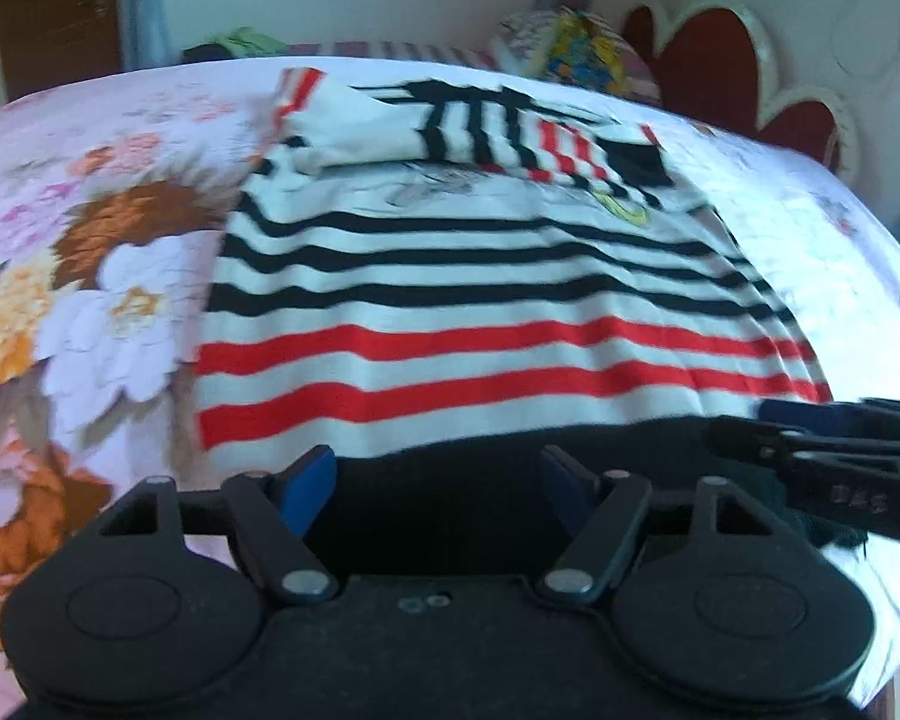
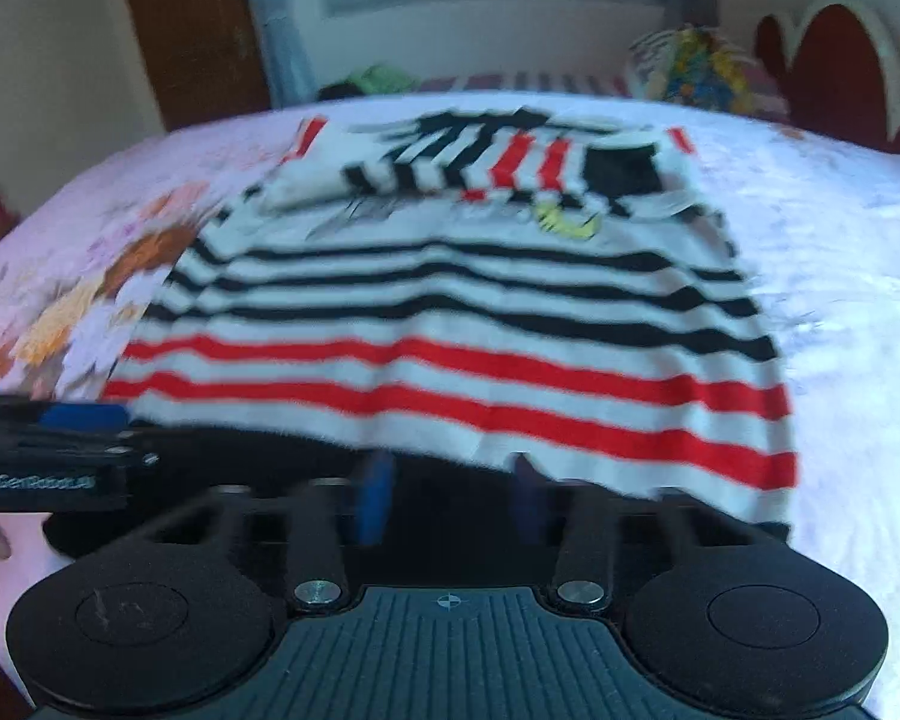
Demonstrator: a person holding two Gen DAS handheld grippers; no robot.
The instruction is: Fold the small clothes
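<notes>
Bedspread (image 1: 108, 276): a floral cover is seen spread over the bed, its flowers lying to the left of the garment.
Left gripper (image 1: 438, 489): its jaws are held apart at the near black hem; no cloth is seen between the blue pads (image 1: 312, 480), so nothing is judged to be gripped.
Striped shirt (image 1: 480, 312): a small white garment with black and red stripes is laid flat on the bedspread, hem towards the cameras, collar end away.
Sleeves (image 1: 450, 126): both are seen already folded inward across the upper chest, one overlapping the other.
Right gripper (image 2: 450, 495): its jaws stand partly apart at the hem's right-hand stretch; the view is blurred, and whether the hem is pinched cannot be told.
Done so far: the shirt is judged to be spread out and narrowed at the top by the sleeve folds.
Left to do: the body is not yet folded; the hem is judged to need lifting by both grippers and carrying over towards the collar, perhaps followed by a further halving.
Stage: roughly the middle of the fold is judged to be reached.
Far end of bed: a heap of coloured cloth (image 2: 696, 69) is seen, well apart from the shirt.
</notes>
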